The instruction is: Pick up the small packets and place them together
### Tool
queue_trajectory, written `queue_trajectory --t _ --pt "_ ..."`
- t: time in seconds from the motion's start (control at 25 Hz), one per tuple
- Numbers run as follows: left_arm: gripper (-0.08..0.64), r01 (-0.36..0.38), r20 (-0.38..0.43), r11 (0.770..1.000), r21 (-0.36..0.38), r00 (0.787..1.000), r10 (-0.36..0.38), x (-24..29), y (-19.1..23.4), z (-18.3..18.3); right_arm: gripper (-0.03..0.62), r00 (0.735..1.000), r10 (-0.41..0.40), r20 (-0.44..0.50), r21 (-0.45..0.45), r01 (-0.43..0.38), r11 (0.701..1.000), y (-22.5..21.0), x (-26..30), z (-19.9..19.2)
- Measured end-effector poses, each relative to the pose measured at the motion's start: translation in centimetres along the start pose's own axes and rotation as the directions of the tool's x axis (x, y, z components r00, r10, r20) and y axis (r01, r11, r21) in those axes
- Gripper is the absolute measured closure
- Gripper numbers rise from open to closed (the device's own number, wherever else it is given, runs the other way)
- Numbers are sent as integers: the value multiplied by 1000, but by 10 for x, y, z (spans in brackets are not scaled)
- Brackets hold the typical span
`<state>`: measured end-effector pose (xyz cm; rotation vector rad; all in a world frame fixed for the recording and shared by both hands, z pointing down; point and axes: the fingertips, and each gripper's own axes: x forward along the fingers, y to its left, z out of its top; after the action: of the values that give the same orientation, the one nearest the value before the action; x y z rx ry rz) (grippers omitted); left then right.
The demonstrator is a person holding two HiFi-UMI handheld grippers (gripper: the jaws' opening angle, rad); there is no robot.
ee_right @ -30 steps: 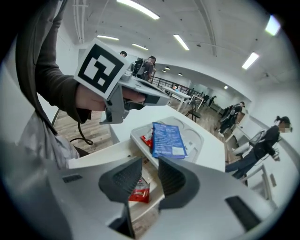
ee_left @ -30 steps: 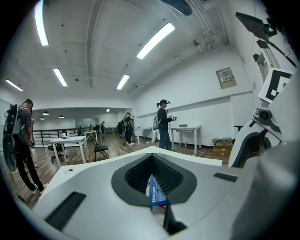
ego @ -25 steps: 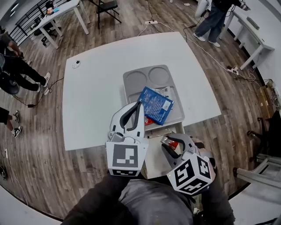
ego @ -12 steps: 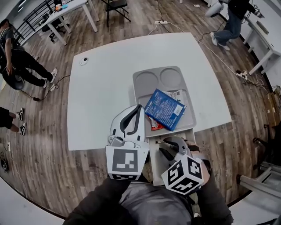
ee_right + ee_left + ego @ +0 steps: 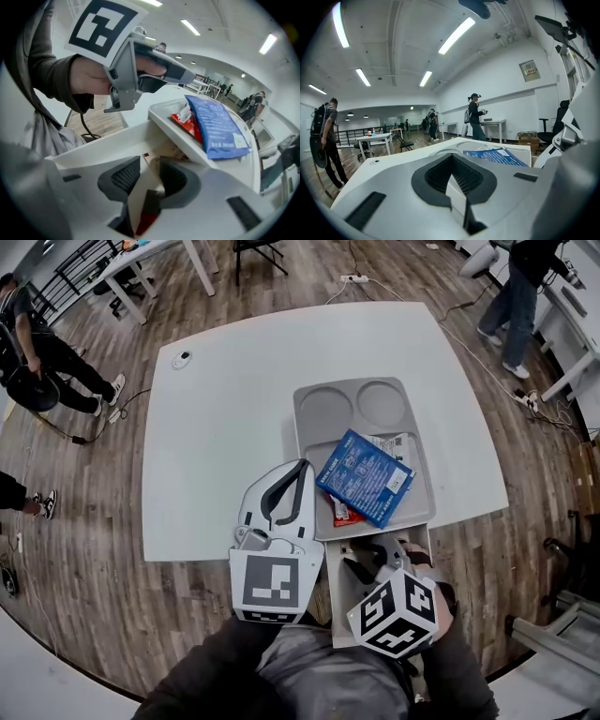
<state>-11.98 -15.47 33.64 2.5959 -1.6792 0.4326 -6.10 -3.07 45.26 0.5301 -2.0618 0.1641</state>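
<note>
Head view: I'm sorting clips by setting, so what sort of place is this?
Probably a large open lab or office: white work tables, a wood-plank floor with a power strip, long ceiling strip lights.

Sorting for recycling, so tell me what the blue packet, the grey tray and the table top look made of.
Blue packet: probably glossy plastic film, thin, flat and printed all over.
Grey tray: likely moulded plastic, matte, with round recesses formed into one uniform grey piece.
Table top: smooth, matte white, perhaps laminate or painted board; the look leaves that open.
</note>
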Motion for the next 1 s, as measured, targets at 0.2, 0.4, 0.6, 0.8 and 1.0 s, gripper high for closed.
queue_trajectory --t 0.2,0.4,0.6,0.8,1.0 --pt "560 2 -7 1000 -1 1000 -2 5 1 -2 560 997 73 22 23 -73 997 8 3 2" --pt "560 6 -18 1000 3 1000 -6 4 0 -3 590 996 91 6 -18 -91 996 12 1 0" --pt "560 7 -23 1000 2 1000 -7 -3 -2 4 591 996 92 10 -23 -91 996 18 -13 1" --pt "560 2 -24 1000 -1 1000 -2 -15 -7 13 591 996 77 48 -41 -75 996 25 -43 13" --pt "560 -14 -9 1000 1 1000 14 -33 -9 32 591 996 53 72 -69 -48 996 32 -74 24"
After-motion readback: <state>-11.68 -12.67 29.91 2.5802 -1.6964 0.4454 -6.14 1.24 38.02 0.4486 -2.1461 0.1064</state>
